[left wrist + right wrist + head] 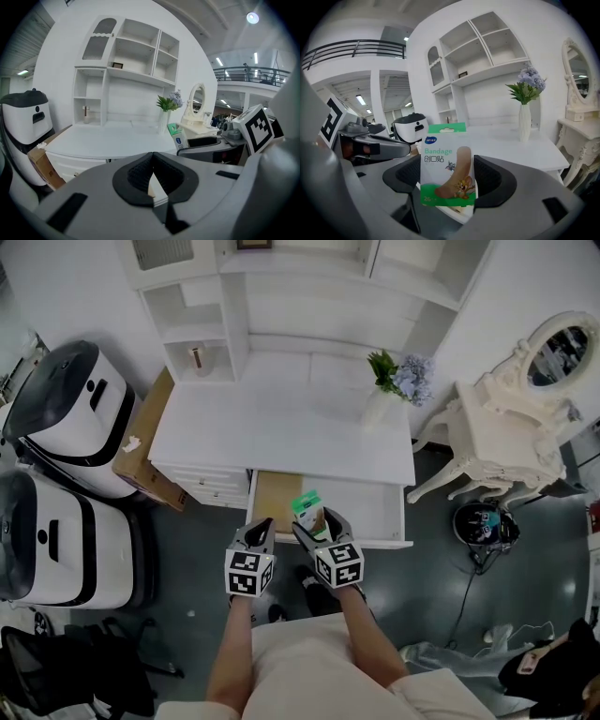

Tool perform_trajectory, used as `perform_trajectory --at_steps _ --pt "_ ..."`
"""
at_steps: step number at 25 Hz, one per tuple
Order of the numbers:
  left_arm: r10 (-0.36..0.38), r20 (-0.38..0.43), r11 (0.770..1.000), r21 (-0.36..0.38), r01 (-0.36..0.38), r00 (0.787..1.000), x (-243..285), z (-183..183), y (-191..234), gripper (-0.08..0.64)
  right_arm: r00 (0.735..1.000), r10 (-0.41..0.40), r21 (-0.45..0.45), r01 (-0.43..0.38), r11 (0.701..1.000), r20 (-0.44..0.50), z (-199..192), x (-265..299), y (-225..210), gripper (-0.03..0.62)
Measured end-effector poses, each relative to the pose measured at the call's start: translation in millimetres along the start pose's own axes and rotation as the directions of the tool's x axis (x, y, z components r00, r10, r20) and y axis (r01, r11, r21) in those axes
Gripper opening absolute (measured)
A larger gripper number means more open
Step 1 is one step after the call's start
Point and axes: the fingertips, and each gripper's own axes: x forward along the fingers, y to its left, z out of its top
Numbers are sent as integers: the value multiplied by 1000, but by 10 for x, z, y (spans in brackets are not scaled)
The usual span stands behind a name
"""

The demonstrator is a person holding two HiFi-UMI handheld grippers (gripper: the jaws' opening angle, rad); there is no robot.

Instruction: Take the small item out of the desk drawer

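1. Right claw (317, 524): pinching bandage box (447, 164) over the front edge of the open drawer (373, 507), apart from worktop (281, 423).
2. Left claw (152, 180): pressed together, just beside.
3. Box base: hidden between the claw's pads.

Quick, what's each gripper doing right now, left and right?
Left gripper: closed, holding nothing.
Right gripper: closed on the bandage box.

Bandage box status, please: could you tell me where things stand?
Right gripper shut on bandage box, held over open drawer. Left gripper shut, empty. Nothing blocking.
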Motion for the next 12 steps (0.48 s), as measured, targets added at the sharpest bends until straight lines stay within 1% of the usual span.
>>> perform_trajectory --at_steps 12 --pt "6 -1 1000 8 -6 1000 -60 30 86 15 999 23 30 -24 999 41 126 71 64 365"
